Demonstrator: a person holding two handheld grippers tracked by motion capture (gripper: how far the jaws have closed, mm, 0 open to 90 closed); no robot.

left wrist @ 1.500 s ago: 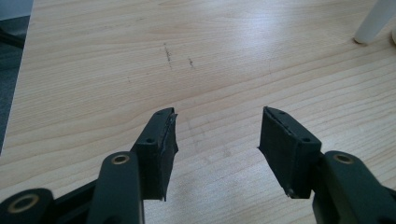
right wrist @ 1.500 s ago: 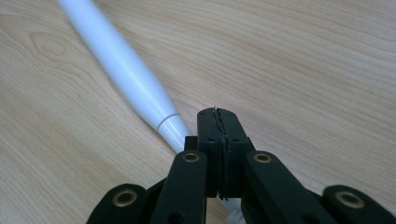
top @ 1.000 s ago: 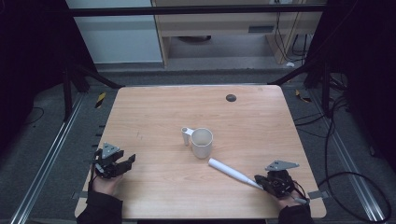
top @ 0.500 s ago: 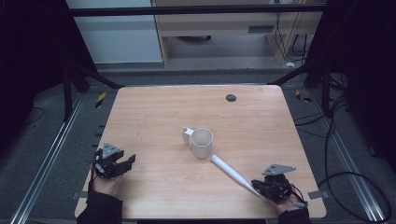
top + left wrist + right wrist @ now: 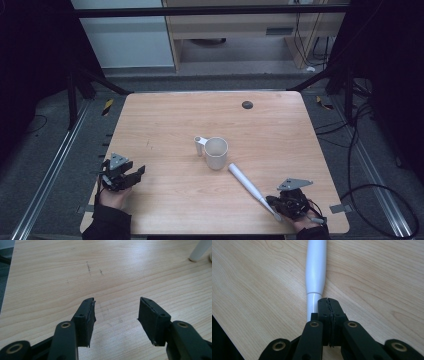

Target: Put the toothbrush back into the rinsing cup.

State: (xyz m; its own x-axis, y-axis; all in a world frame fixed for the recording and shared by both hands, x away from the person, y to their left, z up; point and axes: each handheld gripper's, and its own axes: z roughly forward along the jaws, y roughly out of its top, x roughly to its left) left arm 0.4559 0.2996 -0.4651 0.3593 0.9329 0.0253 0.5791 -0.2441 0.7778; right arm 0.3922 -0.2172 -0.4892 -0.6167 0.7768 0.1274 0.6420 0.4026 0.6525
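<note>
A white mug (image 5: 216, 152) stands upright near the middle of the wooden table (image 5: 165, 120), handle to the left. A white rod (image 5: 250, 187) lies slanted on the table from beside the mug toward the front right. My right gripper (image 5: 274, 202) is at the rod's thin near end. In the right gripper view its jaws (image 5: 329, 301) are shut pad to pad with nothing between them, and the rod (image 5: 315, 277) runs along and under the left jaw. My left gripper (image 5: 137, 175) rests at the front left, open (image 5: 116, 307) over bare wood, with nothing between its fingers.
A small dark round spot (image 5: 247, 104) marks the far part of the table. The table's front edge is close to both hands. A white piece of the mug (image 5: 198, 250) shows far off in the left gripper view. Dark frame rails and cables surround the table.
My right gripper has shifted a little toward the front edge and the rod's near end has swung with it, so the rod lies steeper. The left gripper and mug have not moved.
</note>
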